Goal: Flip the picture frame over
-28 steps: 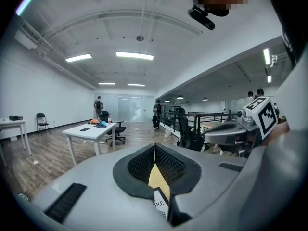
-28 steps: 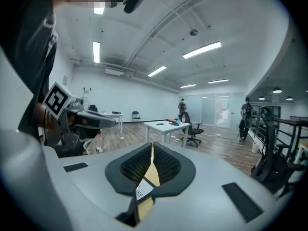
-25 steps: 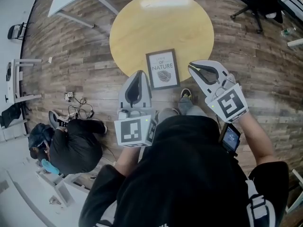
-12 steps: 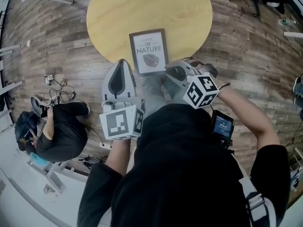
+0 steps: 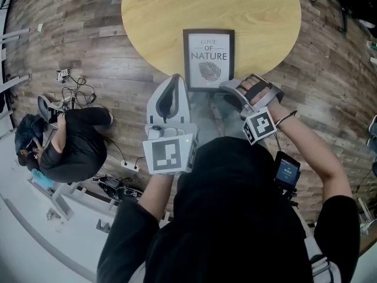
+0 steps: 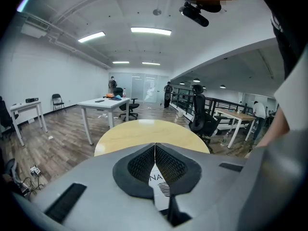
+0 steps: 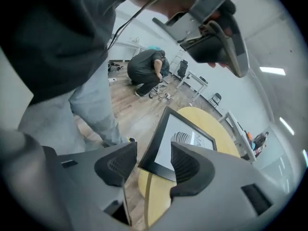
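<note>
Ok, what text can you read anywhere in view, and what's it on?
"NATURE": on the print in the picture frame, above a leaf drawing.
"OF": same print, just above "NATURE".
Faint top line on the print: looks like "LOVE", not sure.
"NA": same print, partly seen in the left gripper view.
Marker cubes: patterns only, no letters.
Wrist screen: too small to read.

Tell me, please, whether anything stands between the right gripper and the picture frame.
Nothing visible does. The right gripper has just been opening its jaws; the picture frame shows its near corner in the gap between them.
</note>
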